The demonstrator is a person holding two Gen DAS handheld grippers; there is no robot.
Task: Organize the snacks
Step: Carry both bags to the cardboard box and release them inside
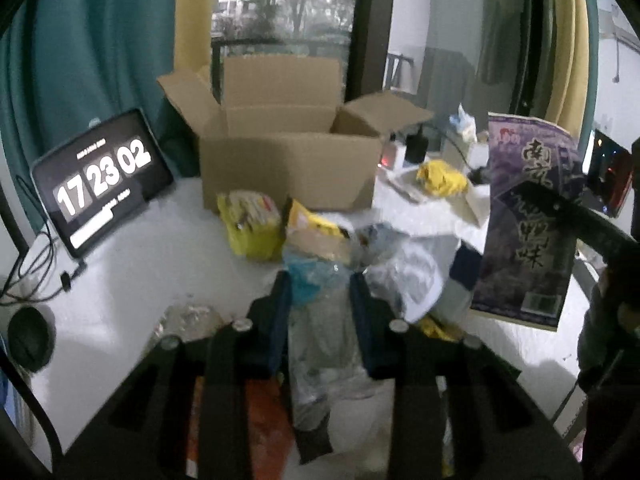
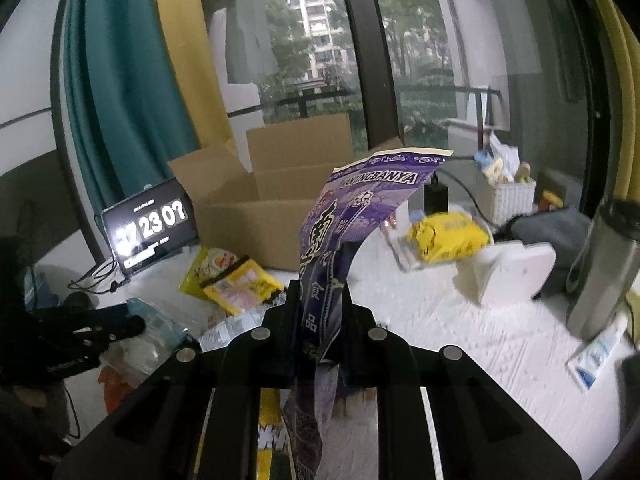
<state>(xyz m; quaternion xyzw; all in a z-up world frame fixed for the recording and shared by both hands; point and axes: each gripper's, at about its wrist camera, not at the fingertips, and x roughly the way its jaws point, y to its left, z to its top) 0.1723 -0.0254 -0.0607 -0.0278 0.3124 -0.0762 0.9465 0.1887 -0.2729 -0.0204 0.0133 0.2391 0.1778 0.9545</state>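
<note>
White surface [image 2: 460,320] by a rain-grey window, strewn with snacks. Left tongs [image 1: 320,292] clamped on a clear packet [image 1: 320,336], right tongs [image 2: 320,296] clamped on a purple packet [image 2: 352,216], both clear of the pile. Next, likely: onward into the open cardboard box [image 1: 288,168] at far centre.

The right gripper [image 2: 320,304] pinches a purple snack packet [image 2: 352,216] between its black fingers [image 2: 290,308], the packet curling up and to the right above a white table [image 2: 460,320]. Behind it stands an open cardboard box [image 2: 256,216], with yellow snack bags [image 2: 232,280] lying just in front and a tablet clock [image 2: 150,228] propped to the left. At the far left edge, the left gripper [image 2: 100,330] grips a clear packet [image 2: 152,336]. A steel tumbler [image 2: 600,272] stands at right.
</note>
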